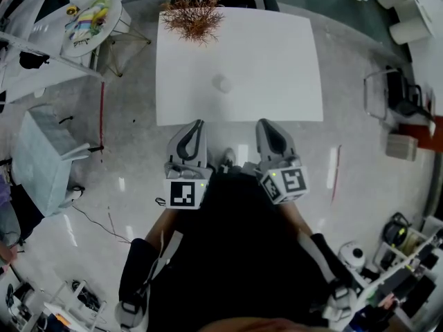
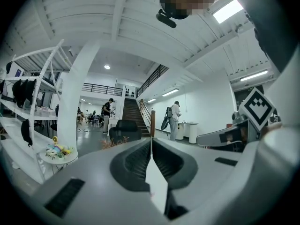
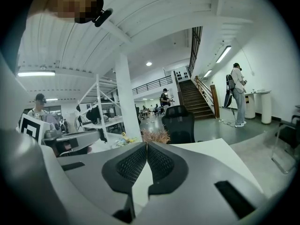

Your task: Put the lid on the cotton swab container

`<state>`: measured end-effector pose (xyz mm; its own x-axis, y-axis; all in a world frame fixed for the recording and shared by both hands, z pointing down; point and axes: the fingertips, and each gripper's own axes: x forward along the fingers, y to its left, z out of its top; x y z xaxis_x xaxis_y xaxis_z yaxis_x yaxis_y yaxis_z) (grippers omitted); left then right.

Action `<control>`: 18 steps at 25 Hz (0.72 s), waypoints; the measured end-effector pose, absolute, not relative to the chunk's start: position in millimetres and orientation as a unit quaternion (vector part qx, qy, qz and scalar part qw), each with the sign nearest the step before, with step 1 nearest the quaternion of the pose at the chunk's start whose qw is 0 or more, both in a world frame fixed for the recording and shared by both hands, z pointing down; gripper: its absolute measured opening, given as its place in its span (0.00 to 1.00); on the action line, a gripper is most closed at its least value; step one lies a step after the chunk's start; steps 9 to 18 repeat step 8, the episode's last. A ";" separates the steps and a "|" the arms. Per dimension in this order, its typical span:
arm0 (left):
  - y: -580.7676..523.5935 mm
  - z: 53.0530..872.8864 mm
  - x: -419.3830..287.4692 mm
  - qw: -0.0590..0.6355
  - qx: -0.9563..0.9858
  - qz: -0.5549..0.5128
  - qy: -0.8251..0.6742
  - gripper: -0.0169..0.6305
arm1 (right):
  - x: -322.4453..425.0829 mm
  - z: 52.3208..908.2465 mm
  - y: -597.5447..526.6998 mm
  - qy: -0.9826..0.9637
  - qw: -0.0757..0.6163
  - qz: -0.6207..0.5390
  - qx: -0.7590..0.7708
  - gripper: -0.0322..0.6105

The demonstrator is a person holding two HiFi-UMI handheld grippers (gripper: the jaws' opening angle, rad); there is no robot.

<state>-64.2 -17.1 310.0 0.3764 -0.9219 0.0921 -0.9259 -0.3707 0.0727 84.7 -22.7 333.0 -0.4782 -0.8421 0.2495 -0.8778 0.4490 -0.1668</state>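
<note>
A small, pale, round container [image 1: 221, 84] sits near the middle of the white table [image 1: 277, 61]; it is too faint to tell a lid from its body. Both grippers hover side by side at the table's near edge, well short of it. My left gripper [image 1: 199, 124] has its jaws pressed together with nothing between them, as the left gripper view [image 2: 151, 138] also shows. My right gripper [image 1: 265, 124] is likewise shut and empty [image 3: 146, 144]. Neither gripper view shows the container.
A dried brown plant [image 1: 193, 16] stands at the table's far left corner, with a black chair [image 3: 180, 121] behind the table. A round side table with colourful toys [image 1: 90, 16] is far left, a metal chair [image 1: 398, 95] at the right, and cables lie on the floor.
</note>
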 end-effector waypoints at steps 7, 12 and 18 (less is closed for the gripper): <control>-15.9 308.5 -69.3 0.047 0.829 0.018 -0.556 0.05 | 78.9 332.3 -22.4 -0.847 0.063 0.137 0.510 0.06; -15.5 308.2 -69.8 0.044 0.831 0.019 -0.555 0.05 | 77.7 331.8 -22.1 -0.847 0.062 0.137 0.510 0.06; -15.5 308.2 -69.8 0.044 0.831 0.019 -0.555 0.05 | 77.7 331.8 -22.1 -0.847 0.062 0.137 0.510 0.06</control>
